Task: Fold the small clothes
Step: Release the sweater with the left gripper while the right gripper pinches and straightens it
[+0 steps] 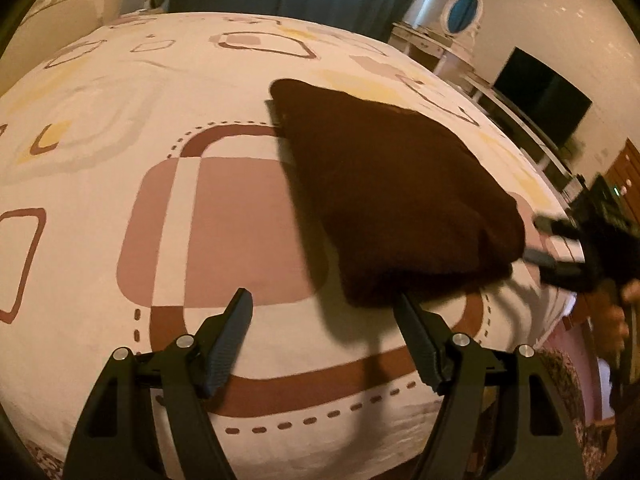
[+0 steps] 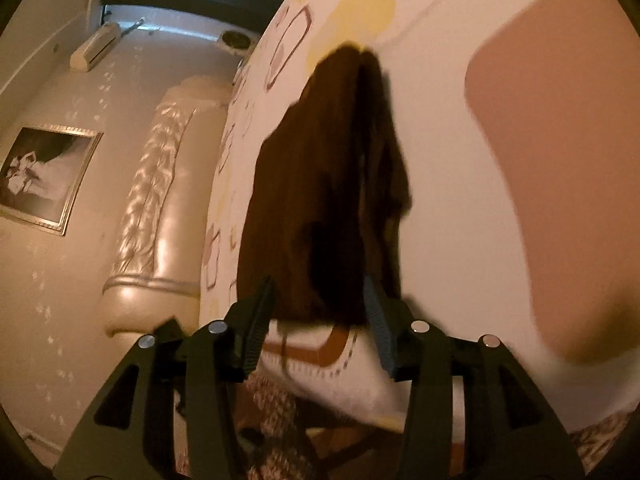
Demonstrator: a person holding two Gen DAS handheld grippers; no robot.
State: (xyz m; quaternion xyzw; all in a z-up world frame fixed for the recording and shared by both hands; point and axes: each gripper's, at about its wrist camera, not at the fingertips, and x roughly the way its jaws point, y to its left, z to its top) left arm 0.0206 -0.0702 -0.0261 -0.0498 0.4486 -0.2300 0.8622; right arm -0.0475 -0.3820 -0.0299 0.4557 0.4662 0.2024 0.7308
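Now the folded brown cloth [image 1: 400,200] is lying on the patterned bed [image 1: 160,100]. Left gripper [image 1: 324,300] fingers are standing wide apart, empty; right gripper [image 2: 320,292] fingers are standing partly open at its edge, gripping nothing.

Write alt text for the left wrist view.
A folded dark brown fabric garment lies on a cream bedsheet with brown rounded-square patterns. The black left gripper hovers open at its near edge; the black right gripper, blurred, is beside its right edge.
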